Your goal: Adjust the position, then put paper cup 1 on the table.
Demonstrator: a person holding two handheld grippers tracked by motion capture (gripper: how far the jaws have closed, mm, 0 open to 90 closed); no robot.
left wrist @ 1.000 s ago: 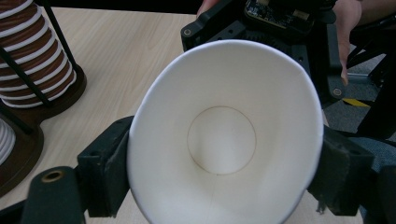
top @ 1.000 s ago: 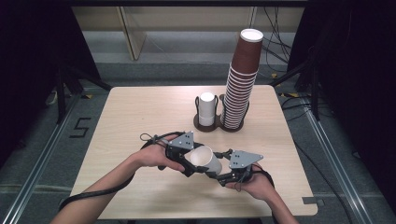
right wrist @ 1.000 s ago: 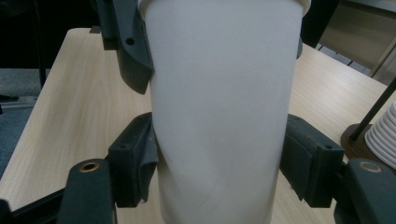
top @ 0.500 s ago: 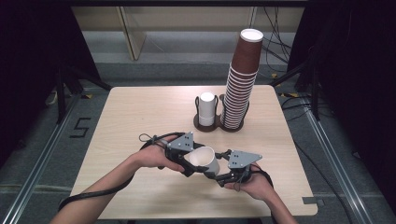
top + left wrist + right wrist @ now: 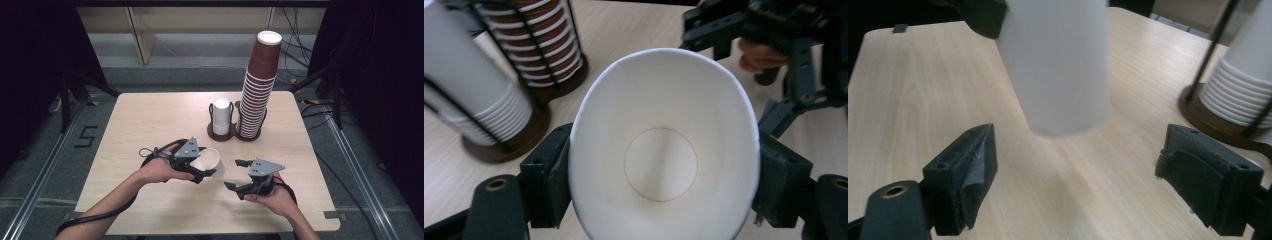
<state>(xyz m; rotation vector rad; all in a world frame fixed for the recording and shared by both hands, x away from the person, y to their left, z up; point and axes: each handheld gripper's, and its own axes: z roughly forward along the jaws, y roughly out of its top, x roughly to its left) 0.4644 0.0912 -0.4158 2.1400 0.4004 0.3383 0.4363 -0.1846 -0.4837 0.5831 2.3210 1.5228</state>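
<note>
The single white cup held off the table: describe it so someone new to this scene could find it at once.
On the wooden table, look at the near half, in front of the two cup racks. The left gripper is shut on the white cup, holding it on its side. Unlike the racked cups, it is alone, clear of any stack and squeezed slightly oval.

— Top of the white cup (image 5: 1055, 65) in the right gripper view? 
— Cut off by the top edge, and fuzzy at the bottom rim. 
— Bottom of that cup in the left gripper view? 
— Cut off by the lower edge. Sides hidden behind the jaws of the left gripper (image 5: 659, 190). 
— Brown cup stack (image 5: 541, 47) there? 
— Top cut off. Same for the white cup stack (image 5: 469, 85), cut at the left edge too. 
— Person's arms in the high view? 
— Cut off at the bottom.
</note>
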